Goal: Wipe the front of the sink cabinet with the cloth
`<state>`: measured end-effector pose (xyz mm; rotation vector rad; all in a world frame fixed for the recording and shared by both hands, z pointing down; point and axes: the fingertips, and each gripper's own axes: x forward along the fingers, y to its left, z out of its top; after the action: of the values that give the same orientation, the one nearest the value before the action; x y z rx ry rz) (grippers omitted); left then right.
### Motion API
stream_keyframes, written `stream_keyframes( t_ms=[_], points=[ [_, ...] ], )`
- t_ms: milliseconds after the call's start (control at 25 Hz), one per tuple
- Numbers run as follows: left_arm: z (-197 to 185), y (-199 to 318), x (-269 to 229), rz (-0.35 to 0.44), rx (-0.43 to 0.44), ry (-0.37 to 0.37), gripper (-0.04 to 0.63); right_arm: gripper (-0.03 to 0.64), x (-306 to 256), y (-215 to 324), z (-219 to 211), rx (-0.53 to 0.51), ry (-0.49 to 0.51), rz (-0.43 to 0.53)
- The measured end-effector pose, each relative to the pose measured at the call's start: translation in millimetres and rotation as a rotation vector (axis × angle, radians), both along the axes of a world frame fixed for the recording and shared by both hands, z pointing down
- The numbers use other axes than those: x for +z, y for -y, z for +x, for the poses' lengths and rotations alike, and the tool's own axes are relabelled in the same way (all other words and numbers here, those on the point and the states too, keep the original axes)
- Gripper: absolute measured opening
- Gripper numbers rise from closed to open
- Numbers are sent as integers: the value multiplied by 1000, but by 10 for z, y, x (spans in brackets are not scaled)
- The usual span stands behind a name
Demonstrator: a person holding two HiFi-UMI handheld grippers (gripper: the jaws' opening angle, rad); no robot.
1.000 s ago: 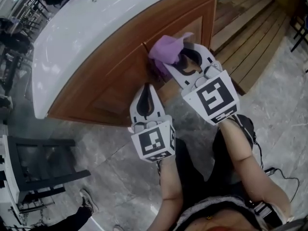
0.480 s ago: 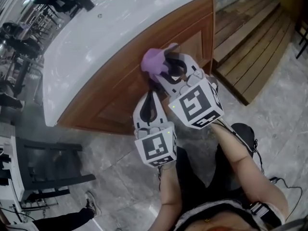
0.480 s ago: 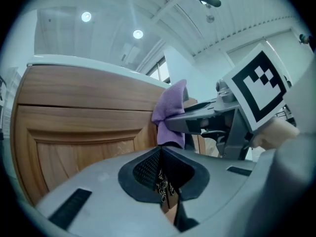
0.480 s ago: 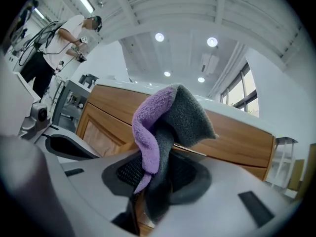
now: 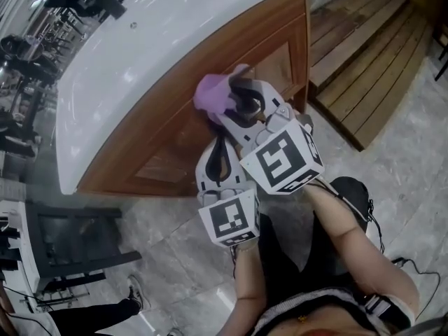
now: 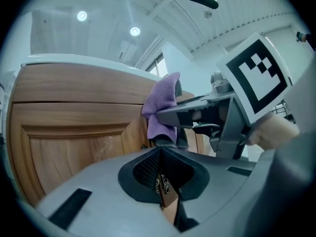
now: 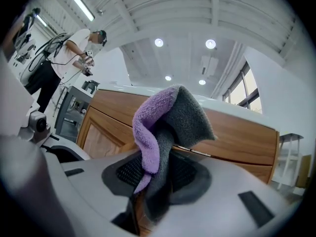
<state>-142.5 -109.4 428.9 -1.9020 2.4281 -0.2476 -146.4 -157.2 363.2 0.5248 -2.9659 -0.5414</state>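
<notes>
Cloth (image 5: 213, 92), purple on 1 face and grey on the other, is clamped between the jaws of my right gripper (image 5: 236, 102) and lies against the wooden front of the sink cabinet (image 5: 161, 152), just under the white countertop (image 5: 133, 54). Compared with 1.0 s ago, it has travelled left and up along the front, away from the cabinet's right corner. My left gripper (image 5: 218, 149) holds nothing, its jaws drawn together, and it now sits partly beneath the right gripper's marker cube (image 5: 280, 161), where earlier the 2 were clearly apart.
</notes>
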Motion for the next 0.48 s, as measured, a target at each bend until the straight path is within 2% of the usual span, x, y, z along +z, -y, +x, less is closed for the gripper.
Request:
stream_keyframes(
  t_ms=[480],
  points=[
    [117,113,152,-20,21,-18,6,173,16,210,153,12,8,-18]
  ],
)
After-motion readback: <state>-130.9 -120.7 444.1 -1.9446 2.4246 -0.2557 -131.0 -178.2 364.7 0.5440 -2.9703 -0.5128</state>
